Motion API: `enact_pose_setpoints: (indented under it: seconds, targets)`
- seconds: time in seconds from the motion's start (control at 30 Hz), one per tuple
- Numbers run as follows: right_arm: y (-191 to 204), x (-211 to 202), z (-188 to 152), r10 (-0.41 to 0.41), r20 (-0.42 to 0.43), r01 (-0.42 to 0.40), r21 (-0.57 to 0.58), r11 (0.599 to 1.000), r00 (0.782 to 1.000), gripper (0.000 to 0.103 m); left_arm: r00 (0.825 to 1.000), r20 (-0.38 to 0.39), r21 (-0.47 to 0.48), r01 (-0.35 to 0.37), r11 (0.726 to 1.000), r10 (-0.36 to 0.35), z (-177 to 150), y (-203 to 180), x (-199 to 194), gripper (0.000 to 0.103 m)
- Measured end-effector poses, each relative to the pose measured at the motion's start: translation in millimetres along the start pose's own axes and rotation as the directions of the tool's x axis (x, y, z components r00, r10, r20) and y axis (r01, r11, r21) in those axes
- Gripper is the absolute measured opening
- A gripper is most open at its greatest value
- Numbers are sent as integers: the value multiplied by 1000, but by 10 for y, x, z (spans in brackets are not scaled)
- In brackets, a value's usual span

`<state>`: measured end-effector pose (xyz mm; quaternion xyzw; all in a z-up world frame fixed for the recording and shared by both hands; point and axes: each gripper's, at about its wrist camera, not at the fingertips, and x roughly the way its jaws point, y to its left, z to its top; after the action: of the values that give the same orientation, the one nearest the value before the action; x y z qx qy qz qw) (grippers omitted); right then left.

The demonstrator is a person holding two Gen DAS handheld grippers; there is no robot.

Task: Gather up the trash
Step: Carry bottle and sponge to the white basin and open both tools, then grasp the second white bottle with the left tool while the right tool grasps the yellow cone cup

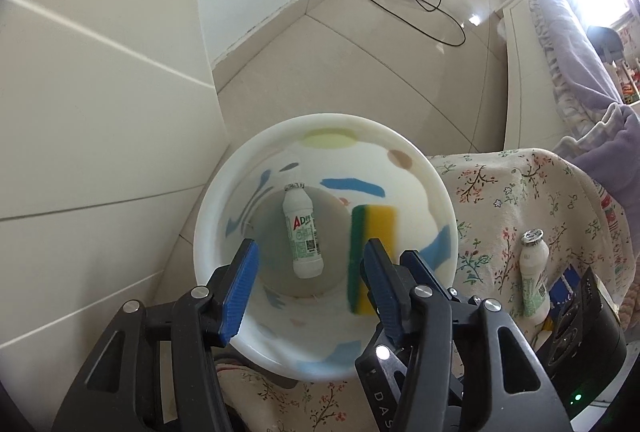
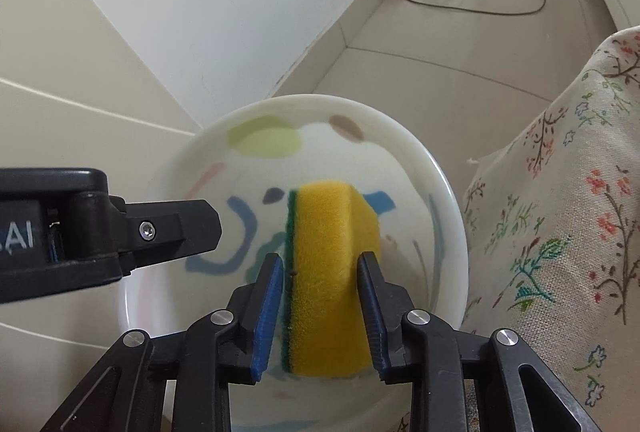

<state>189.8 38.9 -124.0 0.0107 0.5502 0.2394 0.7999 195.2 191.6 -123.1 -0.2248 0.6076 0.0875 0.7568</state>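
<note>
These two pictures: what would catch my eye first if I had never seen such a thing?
Probably the yellow and green sponge between the blue-padded fingers of the right gripper, right above a white bin with coloured blotches. Next, the small white bottle lying at the bottom of that bin, under the open, empty left gripper. A second bottle stands on the flowered cloth beside the bin.

The left gripper (image 1: 308,288) hangs with jaws apart over a white bin (image 1: 434,187). A bottle (image 1: 302,232) lies on its bottom; a sponge (image 1: 370,256) is inside near the right wall.
</note>
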Motion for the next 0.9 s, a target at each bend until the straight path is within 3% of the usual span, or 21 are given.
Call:
enact_pose_setpoints:
  seconds: [0.2, 0.43, 0.63, 0.9]
  targets:
    - [21, -80, -48, 22, 17, -22, 16, 1000, 1000, 57, 998, 5, -11, 58, 998, -58, -12, -24, -111, 58]
    - [-34, -337, -68, 19, 50, -21, 25, 999, 999, 66, 995, 8, -11, 96, 995, -96, -38, -100, -218, 58]
    - [-209, -871, -129, 3, 105, -6, 25, 1000, 994, 74, 992, 21, 13, 125, 992, -126, -88, -247, -310, 58]
    - [-734, -1849, -220, -109, 172, 104, 39, 994, 979, 78, 978, -33, 119, 208, 971, -205, -305, -833, -273, 59]
